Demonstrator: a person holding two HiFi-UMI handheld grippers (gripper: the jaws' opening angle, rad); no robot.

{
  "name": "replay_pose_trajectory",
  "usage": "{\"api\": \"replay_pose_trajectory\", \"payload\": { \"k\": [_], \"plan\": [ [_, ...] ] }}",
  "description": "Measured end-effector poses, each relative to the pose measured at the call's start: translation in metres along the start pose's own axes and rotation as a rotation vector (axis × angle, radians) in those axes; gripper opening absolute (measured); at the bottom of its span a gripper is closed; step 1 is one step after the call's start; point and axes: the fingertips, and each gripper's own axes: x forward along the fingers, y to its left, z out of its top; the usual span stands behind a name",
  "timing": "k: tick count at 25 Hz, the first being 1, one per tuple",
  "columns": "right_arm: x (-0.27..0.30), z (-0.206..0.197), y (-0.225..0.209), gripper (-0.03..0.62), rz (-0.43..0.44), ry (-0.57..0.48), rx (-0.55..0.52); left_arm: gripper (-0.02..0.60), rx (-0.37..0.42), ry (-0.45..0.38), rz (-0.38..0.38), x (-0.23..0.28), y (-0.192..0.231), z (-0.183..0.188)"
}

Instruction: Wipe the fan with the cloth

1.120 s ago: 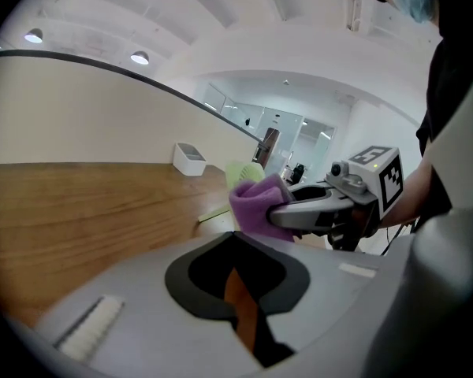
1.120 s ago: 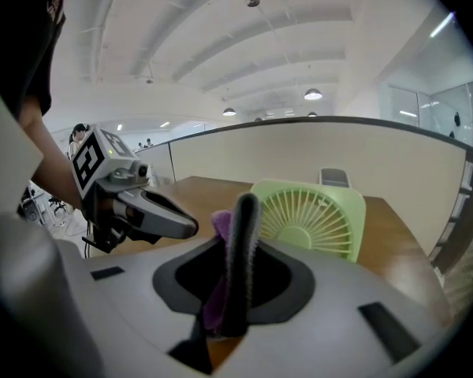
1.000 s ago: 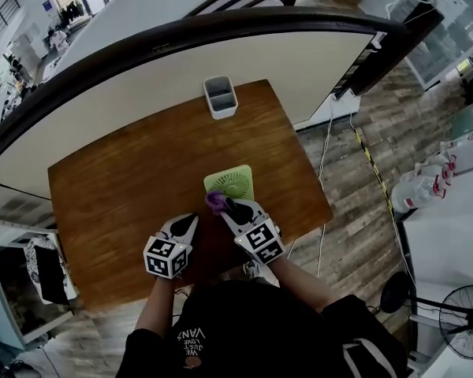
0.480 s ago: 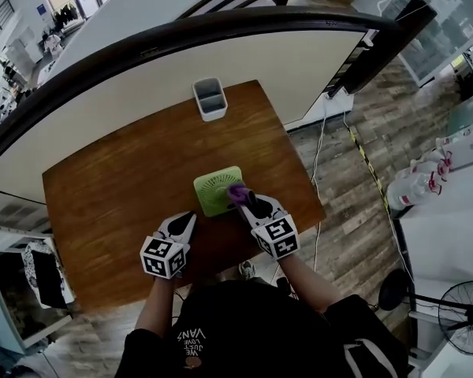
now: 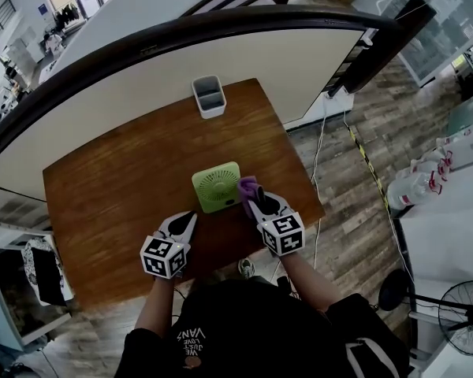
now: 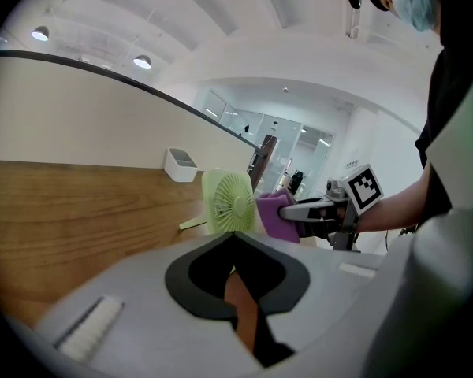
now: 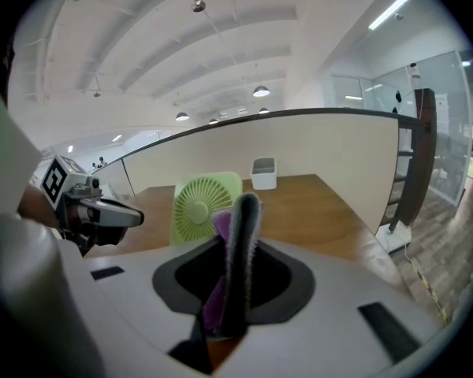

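A small square green fan (image 5: 217, 187) stands on the wooden table (image 5: 126, 187); it also shows in the left gripper view (image 6: 230, 201) and in the right gripper view (image 7: 202, 206). My right gripper (image 5: 255, 194) is shut on a purple cloth (image 5: 247, 186), held against the fan's right side. The cloth (image 6: 276, 216) shows pinched in the jaws from the left gripper view and between the jaws (image 7: 219, 278) in the right gripper view. My left gripper (image 5: 185, 221) hovers over the table in front of the fan and to its left, shut and empty.
A white rectangular holder (image 5: 208, 95) stands at the table's far edge. A curved partition wall (image 5: 181, 61) runs behind the table. Wooden floor with cables (image 5: 323, 148) lies to the right of the table.
My right gripper carried the cloth from the fan's near-left corner across its front to its right side. The left gripper stayed where it was.
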Motion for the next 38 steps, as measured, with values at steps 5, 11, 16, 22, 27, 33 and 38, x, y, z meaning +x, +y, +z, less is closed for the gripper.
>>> {"api": "replay_pose_trajectory", "payload": {
  "k": [5, 11, 16, 22, 27, 33, 38],
  "plan": [
    [0.002, -0.003, 0.038, 0.084, 0.106, -0.003, -0.01, 0.012, -0.006, -0.01, 0.017, -0.009, -0.006, -0.005],
    [0.021, -0.01, 0.09, 0.084, 0.241, 0.029, -0.084, 0.011, -0.026, -0.035, 0.061, -0.028, -0.001, -0.009],
    [0.041, -0.019, 0.123, 0.084, 0.319, 0.072, -0.167, 0.011, -0.046, -0.054, 0.098, -0.044, 0.002, -0.013],
    [0.051, -0.027, 0.119, 0.084, 0.31, 0.1, -0.176, 0.011, -0.06, -0.064, 0.108, -0.051, 0.0, -0.016],
    [0.04, -0.032, 0.089, 0.084, 0.249, 0.1, -0.127, 0.011, -0.062, -0.071, 0.088, -0.047, -0.004, -0.013],
    [0.025, -0.038, 0.049, 0.084, 0.153, 0.101, -0.064, 0.012, -0.047, -0.067, 0.046, -0.031, -0.011, -0.005],
    [0.013, -0.044, 0.013, 0.084, 0.073, 0.101, 0.001, 0.011, -0.031, -0.058, 0.019, -0.019, -0.021, -0.001]
  ]
}}
